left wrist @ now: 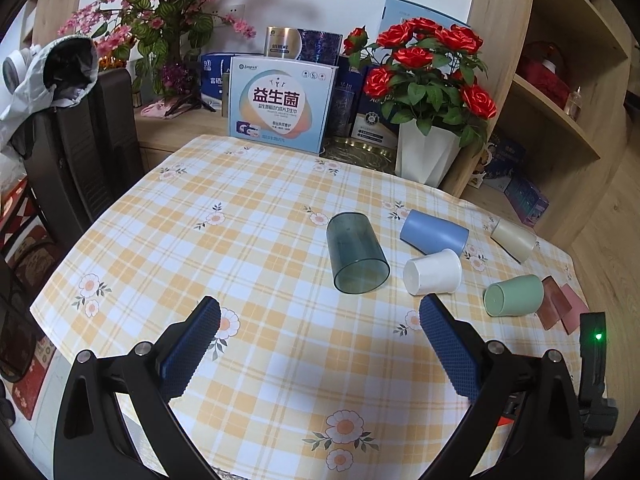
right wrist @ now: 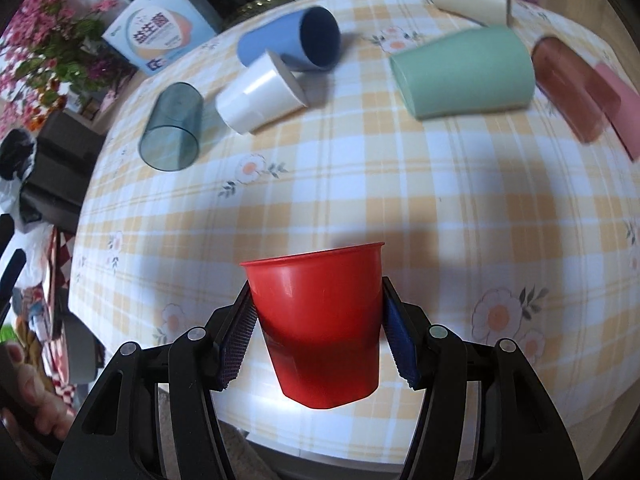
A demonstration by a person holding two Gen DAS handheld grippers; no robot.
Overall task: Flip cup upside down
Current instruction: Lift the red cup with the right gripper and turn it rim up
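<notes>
My right gripper (right wrist: 318, 312) is shut on a red plastic cup (right wrist: 320, 320), held by its sides above the near part of the table with the rim towards the table's far side. My left gripper (left wrist: 320, 312) is open and empty above the checked tablecloth (left wrist: 260, 220). Several cups lie on their sides ahead of it: a clear teal one (left wrist: 356, 258), a white one (left wrist: 432, 272), a blue one (left wrist: 434, 232), a green one (left wrist: 514, 295) and a cream one (left wrist: 514, 239). They also show in the right wrist view, such as the green cup (right wrist: 464, 72).
A brownish-pink cup (right wrist: 572, 84) and a pink one (right wrist: 620, 108) lie at the table's right edge. A white vase of red roses (left wrist: 428, 152) and a printed box (left wrist: 280, 108) stand at the back. A black chair (left wrist: 80, 152) is at the left, wooden shelves (left wrist: 560, 80) at the right.
</notes>
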